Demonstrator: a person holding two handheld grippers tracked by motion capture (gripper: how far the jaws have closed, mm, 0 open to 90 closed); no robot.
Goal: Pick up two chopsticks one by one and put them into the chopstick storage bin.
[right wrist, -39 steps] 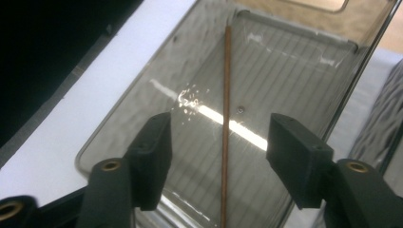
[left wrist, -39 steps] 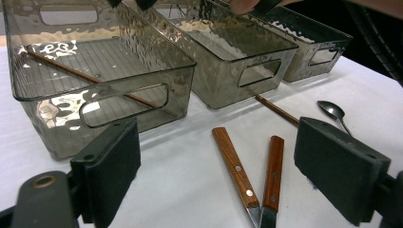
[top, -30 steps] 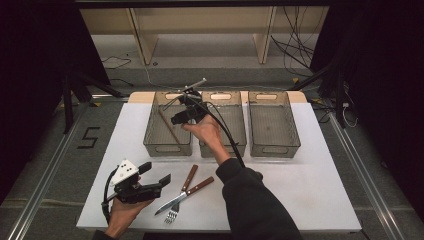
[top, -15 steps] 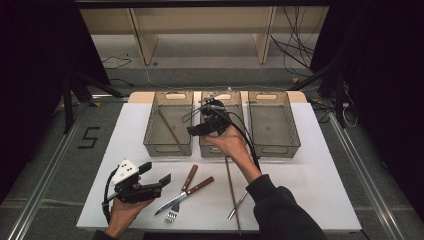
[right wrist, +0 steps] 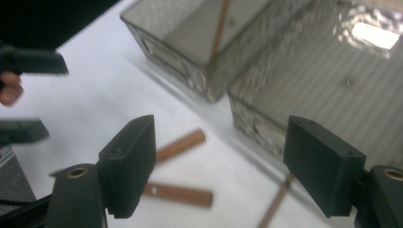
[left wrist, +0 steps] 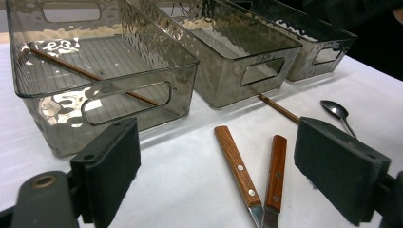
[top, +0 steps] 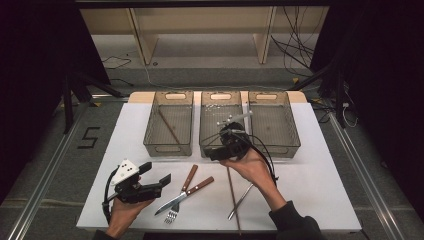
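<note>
Each tool is black with two rectangular padded jaws and a brass-coloured pivot bushing. The left tool (top: 150, 184) carries a grey triangular plate; black cables trail from both. The right tool (top: 216, 151) side shows a dark sleeve (top: 295, 225).

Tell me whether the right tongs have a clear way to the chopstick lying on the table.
Probably yes: the right tongs stand open, empty, just above the chopstick, which lies bare beside the spoon.

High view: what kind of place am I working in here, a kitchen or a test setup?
Likely a lab recording rig, not a kitchen: a white table on bare floor, loose cables behind it, black curtains at the sides.
</note>
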